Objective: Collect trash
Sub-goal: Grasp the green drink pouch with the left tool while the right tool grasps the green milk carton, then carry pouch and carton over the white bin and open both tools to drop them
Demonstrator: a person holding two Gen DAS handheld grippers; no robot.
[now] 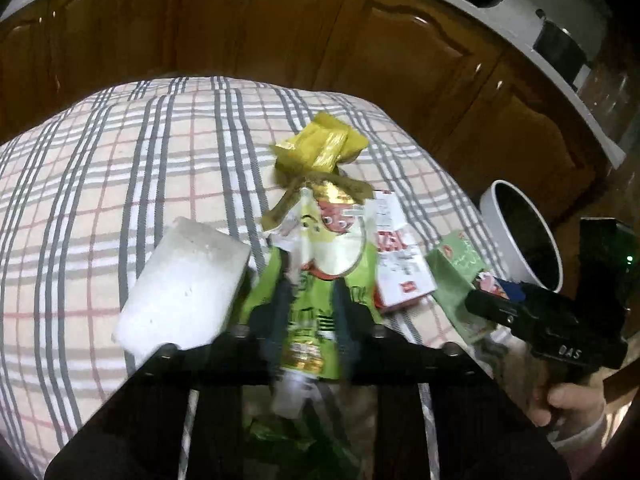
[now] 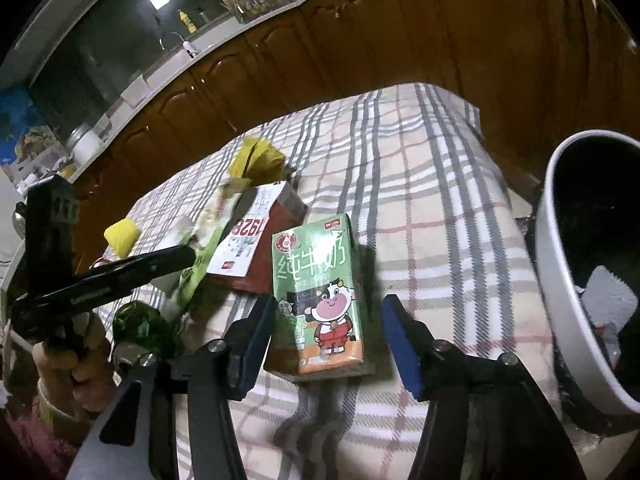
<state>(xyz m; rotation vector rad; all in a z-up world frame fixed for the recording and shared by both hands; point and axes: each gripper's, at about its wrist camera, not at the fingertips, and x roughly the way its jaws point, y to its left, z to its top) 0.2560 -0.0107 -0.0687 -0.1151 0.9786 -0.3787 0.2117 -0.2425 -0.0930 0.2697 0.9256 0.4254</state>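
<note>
My left gripper (image 1: 310, 300) is shut on a green and white snack wrapper (image 1: 320, 248) and holds it above the checked tablecloth (image 1: 100, 208). A white block (image 1: 184, 284) sits just left of it. A yellow crumpled wrapper (image 1: 320, 146) lies beyond. A red and white carton (image 1: 400, 256) lies to the right. My right gripper (image 2: 336, 340) is open around a green milk carton (image 2: 316, 292) that lies on the cloth; its blue pads (image 2: 400, 336) stand either side, apart from it. The left gripper (image 2: 120, 276) shows at the left of the right wrist view.
A white trash bin (image 2: 560, 280) with a dark liner stands at the table's right edge, with scraps inside; it also shows in the left wrist view (image 1: 496, 216). Brown wooden cabinets (image 1: 280, 20) and a counter run behind the table. A yellow piece (image 2: 122, 236) lies at the far left.
</note>
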